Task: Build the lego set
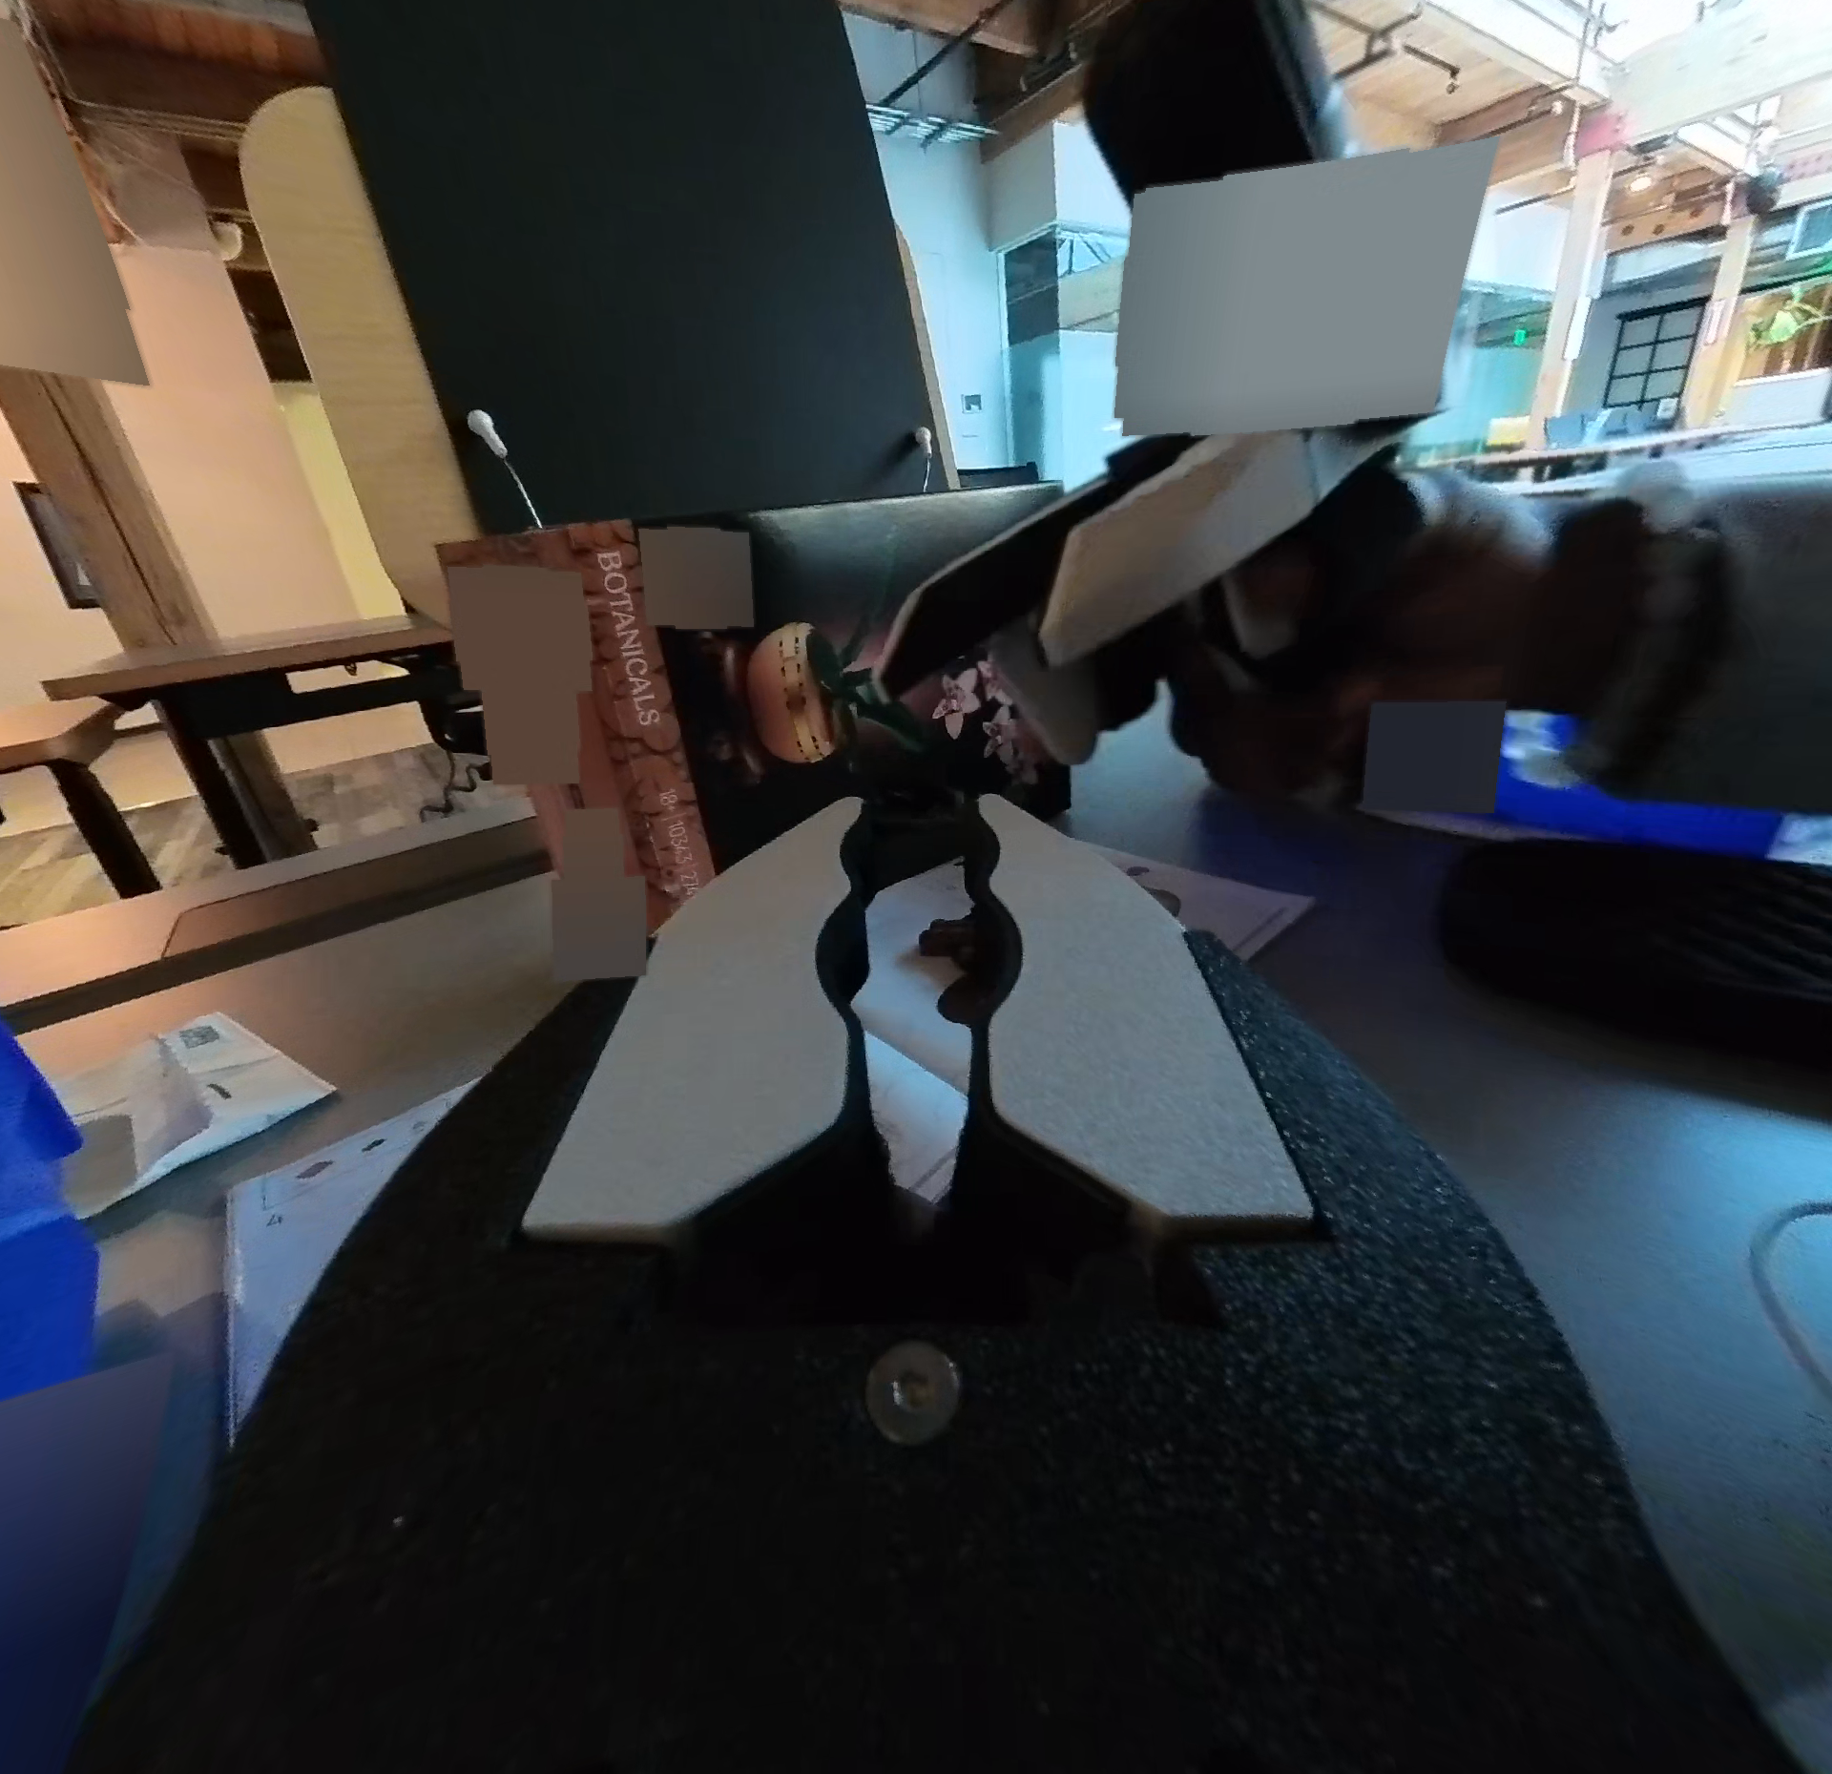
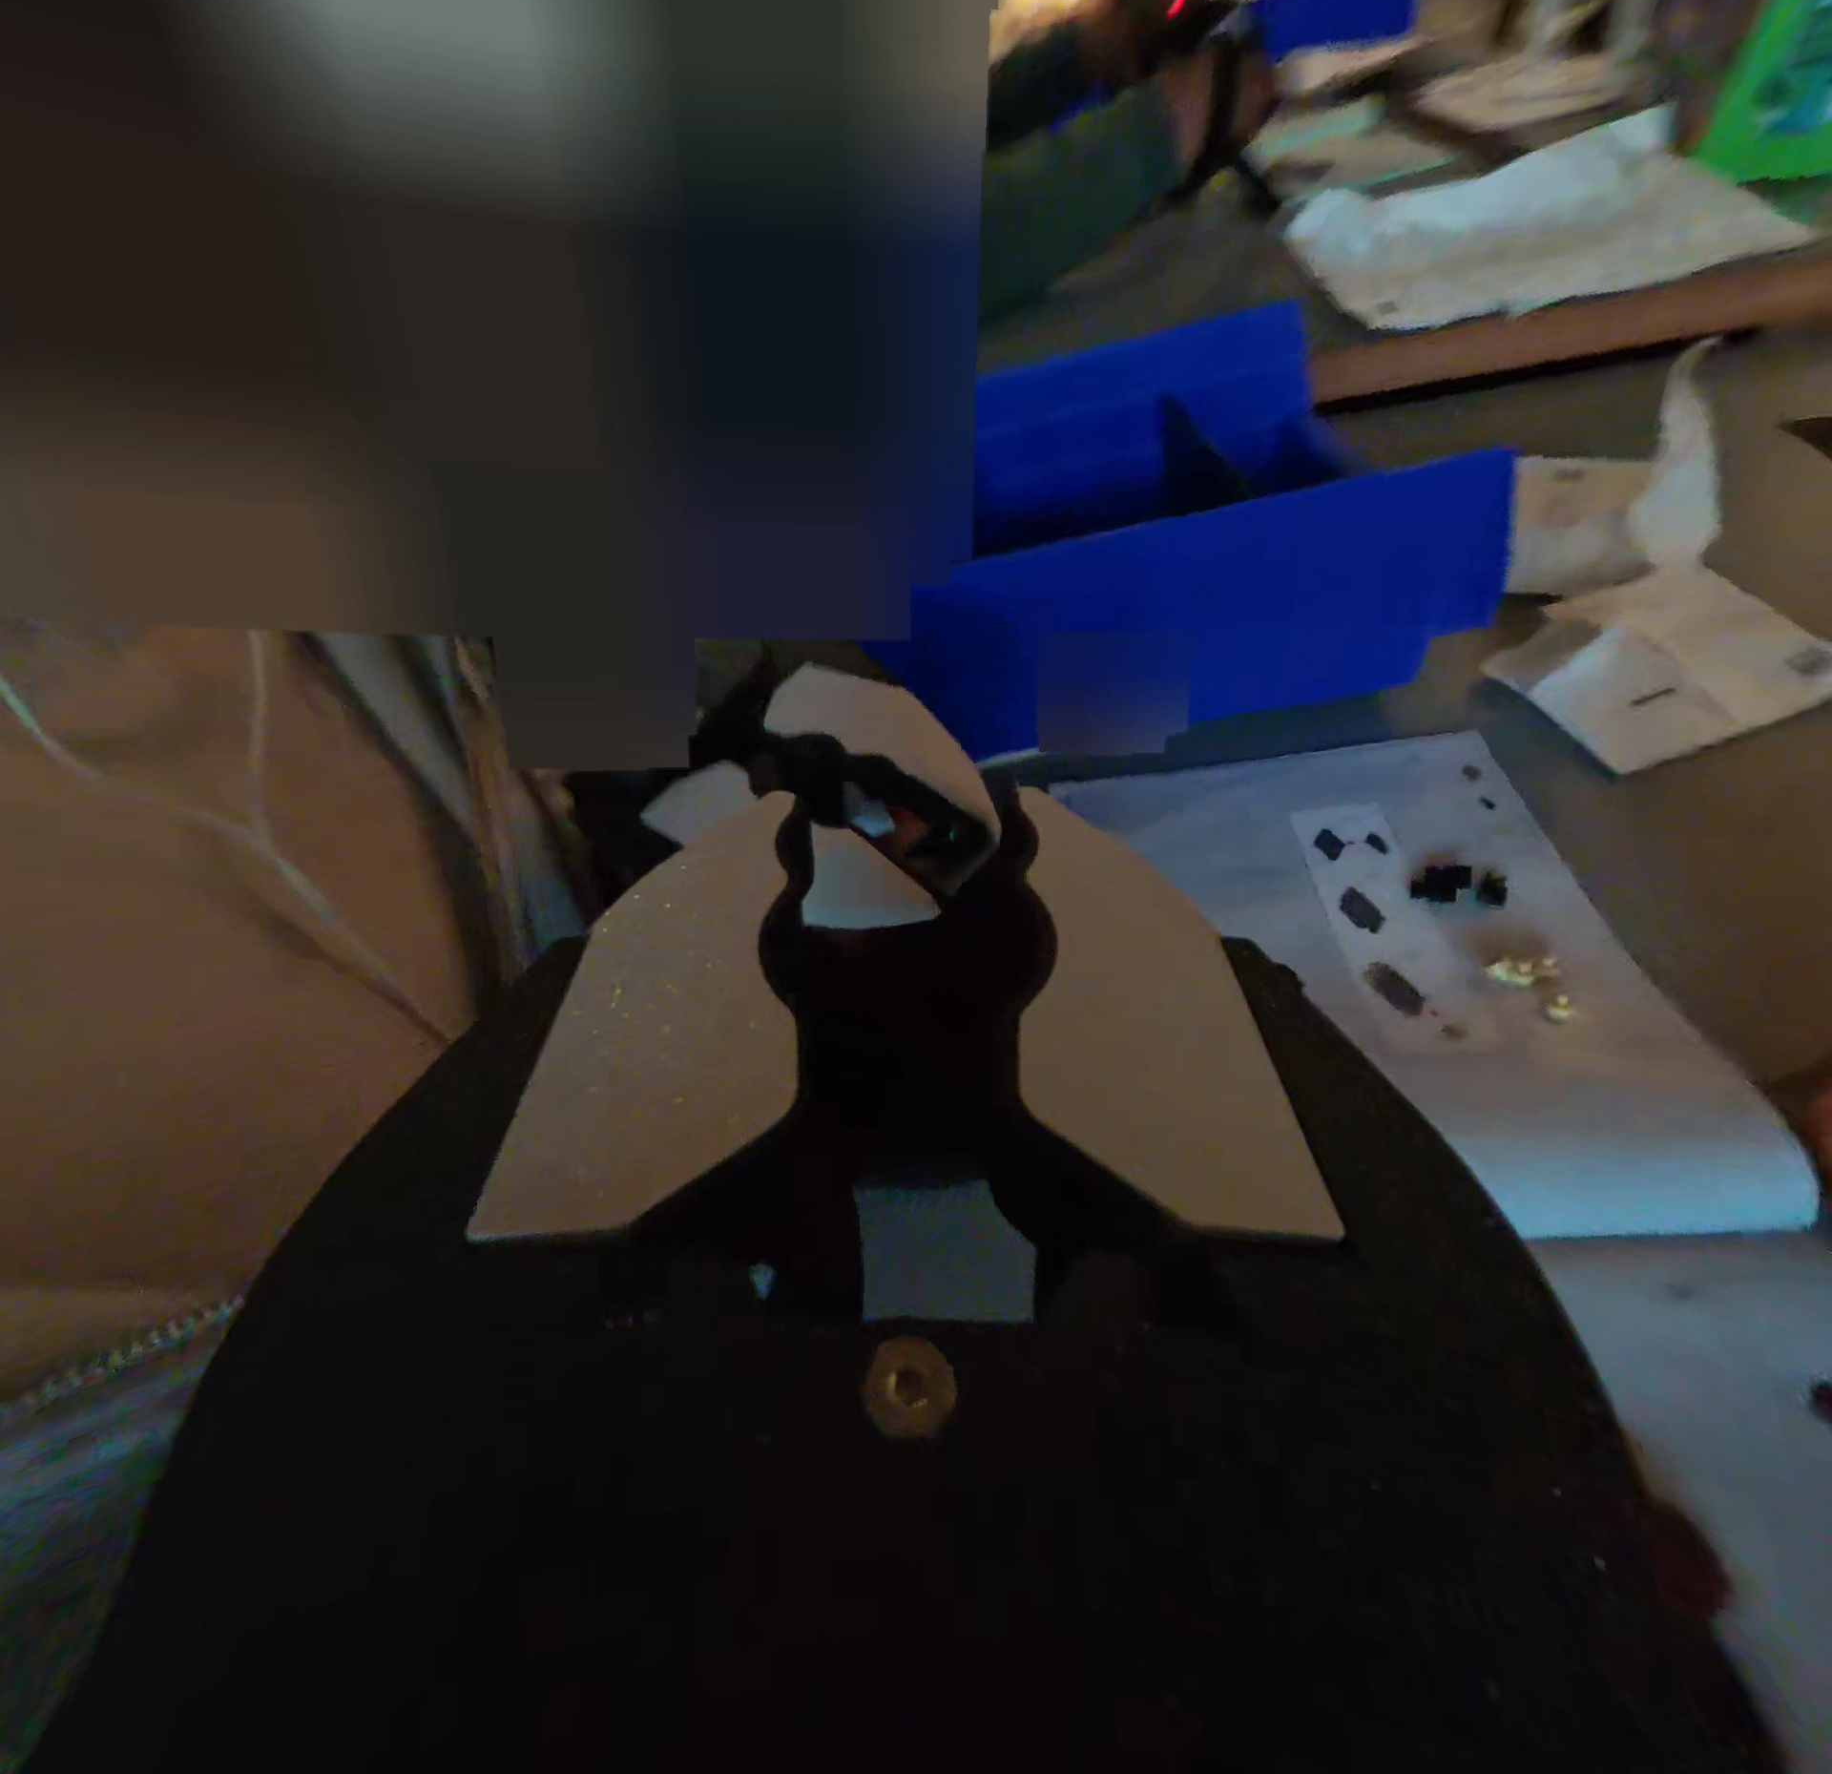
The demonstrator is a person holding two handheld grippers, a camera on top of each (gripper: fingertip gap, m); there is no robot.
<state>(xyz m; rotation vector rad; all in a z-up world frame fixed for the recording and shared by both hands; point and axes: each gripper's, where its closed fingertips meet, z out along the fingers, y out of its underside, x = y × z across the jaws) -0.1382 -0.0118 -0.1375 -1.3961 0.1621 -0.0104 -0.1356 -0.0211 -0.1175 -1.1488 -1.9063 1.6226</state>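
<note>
so, risks first, then surfaces; places are given relative to the set's box (image 1: 634,735).
left gripper (image 1: 922,824): fingers nearly together, tips pinching a small dark brick assembly (image 1: 917,814) just in front of the box's lower edge.
right gripper (image 1: 976,705): reaches in from the right of the box, fingers spread above the assembly; nothing shows between its tips, and its own view is motion-blurred.
assembly: dark, knobbly, with thin green leaf-like spikes (image 1: 872,700) rising from it in front of the box.
risk, pinch: the hold is at the very tips on a small hard plastic thing; a push from above could twist it out or pop pieces apart.
risk, spikes: the spikes look thin; a spread finger brushing them could bend or knock them off.
risk, loose bits: small dark and yellowish pieces (image 2: 1517,973) lie on the instruction sheet (image 2: 1239,834) in front of the box; a dropped part could get lost among them.
surfaces: white fingers (image 1: 734,1013) matt and finely grained, with wavy black inner edges; box glossy card; sheet thin paper; table (image 1: 1487,1132) smooth grey.
bins: blue, hard-walled (image 2: 1239,576), left of the box.
</note>
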